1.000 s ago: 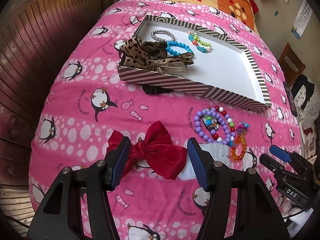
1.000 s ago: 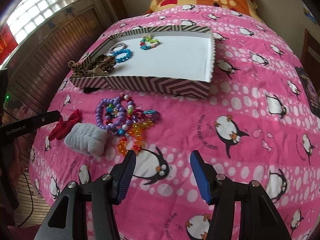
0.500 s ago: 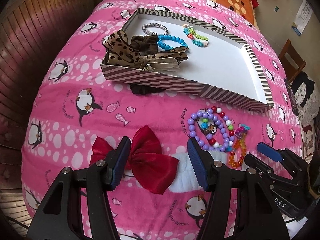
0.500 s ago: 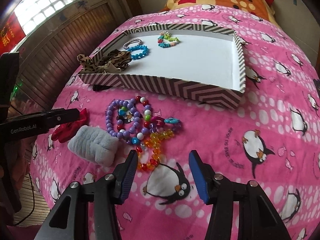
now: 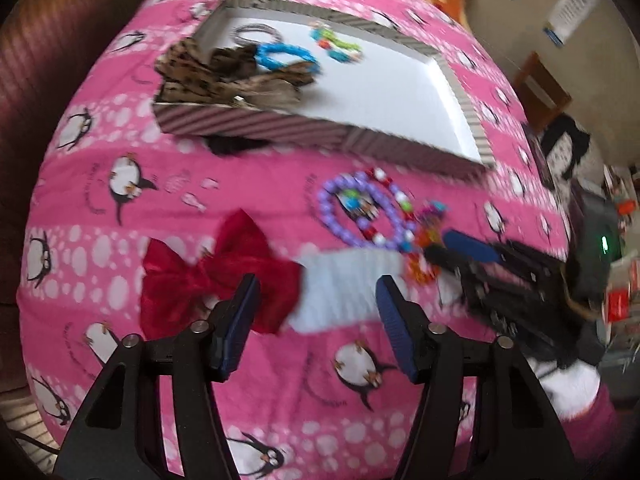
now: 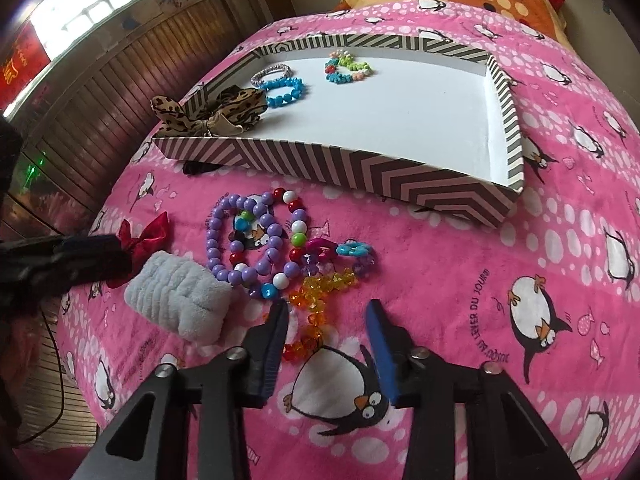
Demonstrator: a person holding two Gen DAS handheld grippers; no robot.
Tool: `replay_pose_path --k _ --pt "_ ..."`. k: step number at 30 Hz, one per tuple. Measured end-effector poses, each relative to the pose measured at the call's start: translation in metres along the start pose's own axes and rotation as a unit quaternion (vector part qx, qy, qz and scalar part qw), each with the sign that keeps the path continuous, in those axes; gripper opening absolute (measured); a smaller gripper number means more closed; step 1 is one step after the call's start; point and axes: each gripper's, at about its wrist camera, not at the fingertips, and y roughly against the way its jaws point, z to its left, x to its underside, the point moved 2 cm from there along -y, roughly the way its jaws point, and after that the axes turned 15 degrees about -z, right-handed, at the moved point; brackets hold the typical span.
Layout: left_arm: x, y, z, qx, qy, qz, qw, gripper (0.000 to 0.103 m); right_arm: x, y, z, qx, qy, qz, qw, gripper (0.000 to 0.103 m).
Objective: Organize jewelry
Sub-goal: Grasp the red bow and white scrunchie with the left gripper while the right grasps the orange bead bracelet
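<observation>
On a pink penguin-print blanket (image 5: 120, 248), seen from the left wrist, we hold the left gripper (image 5: 316, 312) low with its jaws standing wide and opening further, nothing pressed between the pads. Just ahead of it lie a red velvet bow (image 5: 216, 272) and a pale fluffy scrunchie (image 5: 348, 280), side by side and touching. Beyond them sits a heap of beaded bracelets (image 5: 364, 216), and past that a chevron-striped box (image 5: 320, 132) holding a leopard-print bow (image 5: 224, 76), a blue bead bracelet (image 5: 280, 54) and a multicoloured one (image 5: 340, 42). The right gripper (image 5: 472, 248) reaches in from the right edge. This view is motion-blurred, and we can read no lettering in it.

From the right wrist, we see the right gripper (image 6: 328, 320) with its jaws closing to a narrow gap, an orange bead bracelet (image 6: 316, 304) between them but not yet clamped. The purple bead bracelet (image 6: 240, 240) lies just beyond, the scrunchie (image 6: 180, 300) to the left, the box (image 6: 360, 168) farther back. Printed beside a penguin on the blanket (image 6: 480, 240) we read "LEVER DU JOUR". The left gripper (image 6: 92, 252) shows at the left edge.
</observation>
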Motion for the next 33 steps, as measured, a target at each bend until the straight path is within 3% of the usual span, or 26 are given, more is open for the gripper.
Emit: replay_pose_path --k 2,5,10,14,15,16,19,33 --pt "0.006 -0.002 -0.005 -0.001 -0.010 0.007 0.9999 0.064 0.000 -0.002 -0.001 0.002 0.004 0.001 1.000 0.020" --pt "0.012 -0.013 -0.002 -0.015 -0.003 0.018 0.9997 0.064 -0.002 0.000 -0.007 0.002 0.004 0.000 1.000 0.013" --pt "0.013 -0.029 0.001 -0.009 0.036 0.025 0.9990 0.064 -0.003 0.001 -0.019 0.016 -0.002 0.004 1.000 0.011" --pt "0.011 -0.035 -0.001 0.004 0.050 0.014 0.9986 0.063 -0.002 0.000 -0.023 0.000 -0.020 -0.001 1.000 0.012" --pt "0.012 -0.035 0.000 0.008 0.055 0.014 0.9983 0.060 -0.002 -0.002 -0.023 0.000 -0.021 0.000 1.000 0.012" --pt "0.012 -0.036 0.000 0.015 0.060 0.014 0.9980 0.044 -0.002 -0.002 -0.022 0.000 -0.020 -0.003 1.000 0.012" --pt "0.011 -0.035 0.000 0.016 0.057 0.010 0.9982 0.026 -0.003 -0.002 -0.021 -0.004 -0.020 -0.003 1.000 0.011" --pt "-0.027 0.023 -0.016 0.056 0.025 -0.055 0.9966 0.022 -0.052 0.066 -0.008 -0.017 0.002 -0.078 0.997 0.008"
